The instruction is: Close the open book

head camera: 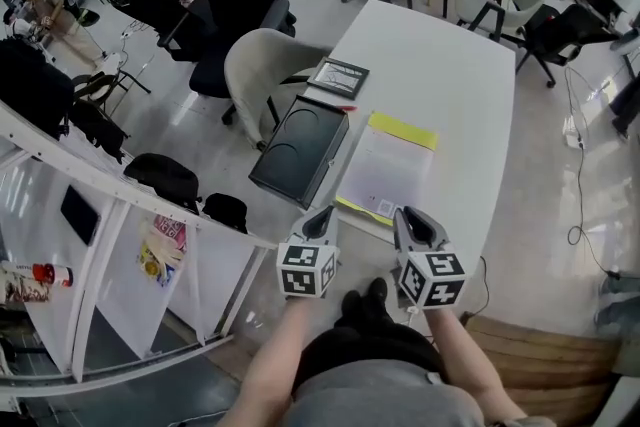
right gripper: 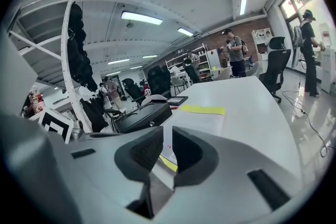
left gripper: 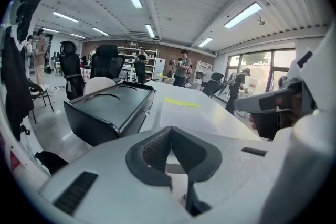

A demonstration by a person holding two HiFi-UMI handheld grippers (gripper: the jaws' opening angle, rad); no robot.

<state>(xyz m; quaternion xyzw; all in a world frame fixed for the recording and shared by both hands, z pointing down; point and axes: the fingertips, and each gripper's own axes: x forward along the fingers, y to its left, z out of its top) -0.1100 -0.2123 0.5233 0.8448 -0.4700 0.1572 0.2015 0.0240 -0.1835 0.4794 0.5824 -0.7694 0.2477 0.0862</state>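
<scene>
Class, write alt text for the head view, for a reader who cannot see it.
A person holds the left gripper and right gripper side by side at the near edge of a white table. Just beyond lie a white-and-yellow book and, left of it, a black case.

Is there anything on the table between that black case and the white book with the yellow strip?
Nothing: in the head view only a narrow strip of bare white table separates the black case from the book.
</scene>
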